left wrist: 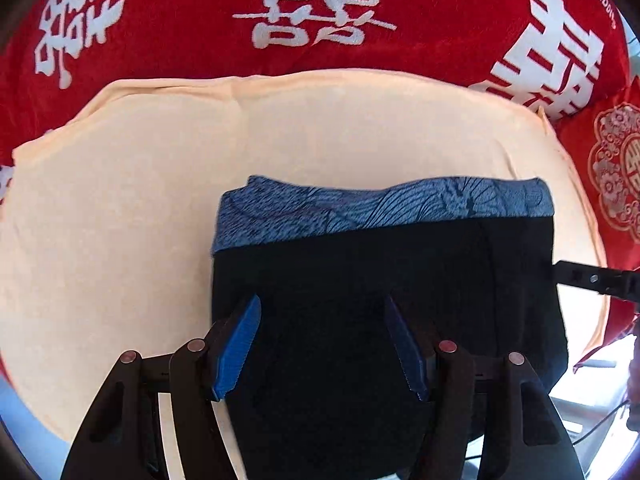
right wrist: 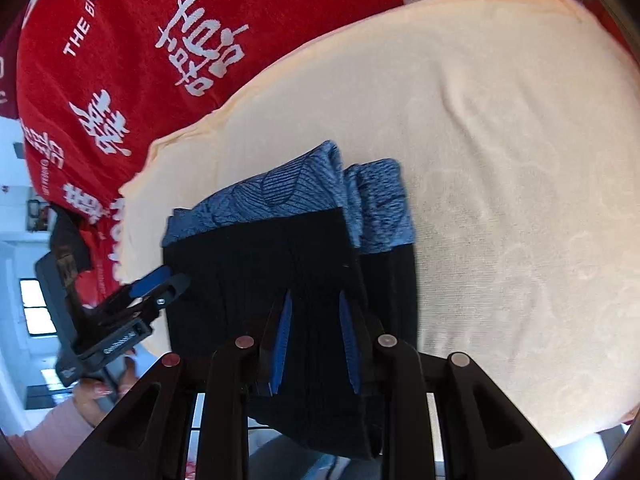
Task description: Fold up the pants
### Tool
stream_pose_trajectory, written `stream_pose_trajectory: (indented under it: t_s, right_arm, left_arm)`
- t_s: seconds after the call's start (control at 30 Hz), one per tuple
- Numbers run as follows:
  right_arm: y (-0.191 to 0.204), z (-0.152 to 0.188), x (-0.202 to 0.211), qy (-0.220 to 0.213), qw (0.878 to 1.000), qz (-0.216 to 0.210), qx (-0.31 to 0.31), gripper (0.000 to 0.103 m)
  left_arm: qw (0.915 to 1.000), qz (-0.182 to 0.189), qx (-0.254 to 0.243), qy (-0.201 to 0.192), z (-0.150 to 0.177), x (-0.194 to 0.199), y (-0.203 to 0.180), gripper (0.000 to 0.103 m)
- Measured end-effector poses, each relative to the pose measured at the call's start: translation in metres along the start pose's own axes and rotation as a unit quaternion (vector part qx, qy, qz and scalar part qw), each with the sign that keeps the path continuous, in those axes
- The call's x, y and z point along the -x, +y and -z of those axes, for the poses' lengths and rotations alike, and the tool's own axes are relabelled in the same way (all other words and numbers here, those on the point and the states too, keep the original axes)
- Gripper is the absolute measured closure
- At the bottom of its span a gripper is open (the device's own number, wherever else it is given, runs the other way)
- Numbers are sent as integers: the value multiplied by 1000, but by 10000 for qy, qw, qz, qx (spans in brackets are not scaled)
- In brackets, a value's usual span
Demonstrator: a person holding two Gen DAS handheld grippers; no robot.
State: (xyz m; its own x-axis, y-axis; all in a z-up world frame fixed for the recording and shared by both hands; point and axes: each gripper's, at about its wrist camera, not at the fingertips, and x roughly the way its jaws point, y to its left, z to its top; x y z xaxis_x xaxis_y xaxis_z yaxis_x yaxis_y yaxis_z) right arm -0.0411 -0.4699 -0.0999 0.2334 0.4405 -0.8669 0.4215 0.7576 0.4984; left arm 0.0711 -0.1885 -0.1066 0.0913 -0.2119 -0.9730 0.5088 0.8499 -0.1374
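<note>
The pants (left wrist: pixel 360 280) are black with a blue patterned waistband (left wrist: pixel 380 204), folded into a compact stack on a cream towel (left wrist: pixel 140 208). My left gripper (left wrist: pixel 322 308) hovers over the black fabric with its blue pads (left wrist: pixel 236 352) spread wide, holding nothing. In the right wrist view the pants (right wrist: pixel 288 264) show two folded layers with the waistband (right wrist: pixel 304 188) on top. My right gripper (right wrist: pixel 314 300) has its pads (right wrist: pixel 282 344) apart over the black cloth; whether cloth lies between them I cannot tell. The left gripper also shows in the right wrist view (right wrist: pixel 160 284), at the stack's left edge.
A red blanket (left wrist: pixel 200 12) with white characters lies under and beyond the towel. A red embroidered cushion (left wrist: pixel 616 172) sits at the right. The right gripper's tip (left wrist: pixel 592 280) reaches in from the right edge. A person's hand (right wrist: pixel 92 396) and windows show at lower left.
</note>
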Motion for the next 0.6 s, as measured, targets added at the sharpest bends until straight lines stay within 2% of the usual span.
stream_pose_trajectory:
  t_s: [0.1,0.23,0.3,0.33,0.37,0.43,0.6]
  right_arm:
    - [-1,9,16,-49,9995,325,-36,53]
    - [-7,28,32,-44,9985,484,-251,47]
    - [-7,39,34,20,9976,611,-309,42]
    - [-5,46,35,52,9971,687,-319,38]
    - [-3,52,36,80,9964,779,-316,35]
    - [5,64,38,105,9950,956,-282,23]
    - [34,89,44,-48,9891,1469,-85,17]
  left_arm:
    - [9999,-102,95,-45,11,15,3,23]
    - [9999,-111,114,-66,24,33,3,23]
    - [9997,-230,87,9,33,42,0,21]
    - [9995,-291,60,52,36,45,-1,8]
    - [9993,-368,7,104,41,48,-4,2]
    - [9991,-418,-45,97,49,57,-8,1]
    - [9986,-465,-138,189,70,79,-16,1]
